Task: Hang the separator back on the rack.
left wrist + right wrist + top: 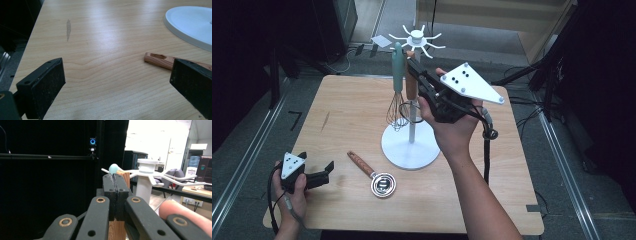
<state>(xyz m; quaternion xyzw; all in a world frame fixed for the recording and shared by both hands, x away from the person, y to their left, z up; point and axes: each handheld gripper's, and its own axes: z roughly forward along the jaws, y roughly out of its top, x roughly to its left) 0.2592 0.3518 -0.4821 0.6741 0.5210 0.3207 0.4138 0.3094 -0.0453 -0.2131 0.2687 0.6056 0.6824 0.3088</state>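
A white utensil stand [410, 150] with hook arms at its top [417, 37] rises at the table's middle. From it hangs a whisk with a teal handle [398, 70]. Beside the whisk is an upright wooden handle [411, 85]. My right gripper [412, 63] is raised to that handle's top. In the right gripper view the right gripper [115, 177] has its jaws pressed flat together, and the wooden handle [124, 177] shows just behind them. A small metal strainer with a wooden handle [373, 173] lies on the table. My left gripper [317, 161] rests open to its left. The open left gripper [116, 72] has that strainer's handle [157, 59] near its right jaw.
The round white base [192, 22] of the stand sits on the light wood table [347, 110]. Dark racks, cables and floor rails surround the table. A darker mark [68, 30] is on the tabletop at the left.
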